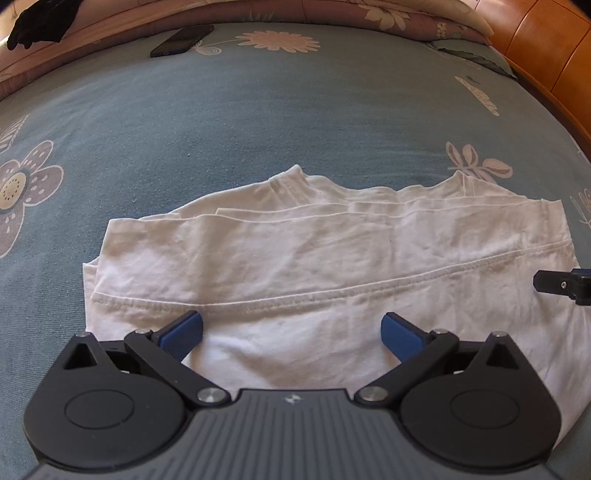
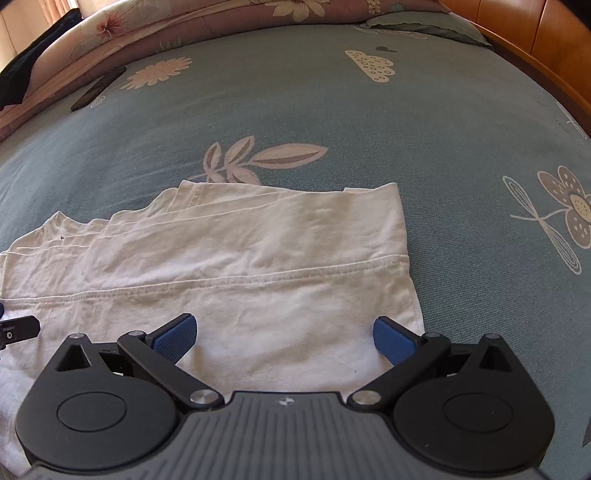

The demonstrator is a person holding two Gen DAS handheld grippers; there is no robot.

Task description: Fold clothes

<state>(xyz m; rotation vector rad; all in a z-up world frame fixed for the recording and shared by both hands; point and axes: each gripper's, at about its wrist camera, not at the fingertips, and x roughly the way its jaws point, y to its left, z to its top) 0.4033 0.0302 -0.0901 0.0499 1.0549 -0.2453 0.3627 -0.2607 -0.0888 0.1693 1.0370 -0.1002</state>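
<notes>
A white T-shirt (image 1: 314,258) lies folded into a wide band on the blue flowered bedsheet (image 1: 258,122), its hem seam running across and its collar at the far edge. My left gripper (image 1: 291,334) stands open over the shirt's near left part, nothing between its blue pads. The right wrist view shows the same shirt (image 2: 240,258), its right edge straight. My right gripper (image 2: 285,334) is open above the shirt's near right part, empty. A black tip of the right gripper (image 1: 561,286) shows at the left view's right edge.
A dark phone (image 1: 183,40) lies on the sheet at the far left, also the phone (image 2: 98,88) in the right view. Pink flowered pillows (image 1: 332,11) line the far side. An orange wooden bed frame (image 1: 546,48) runs along the right. Dark cloth (image 1: 37,22) sits far left.
</notes>
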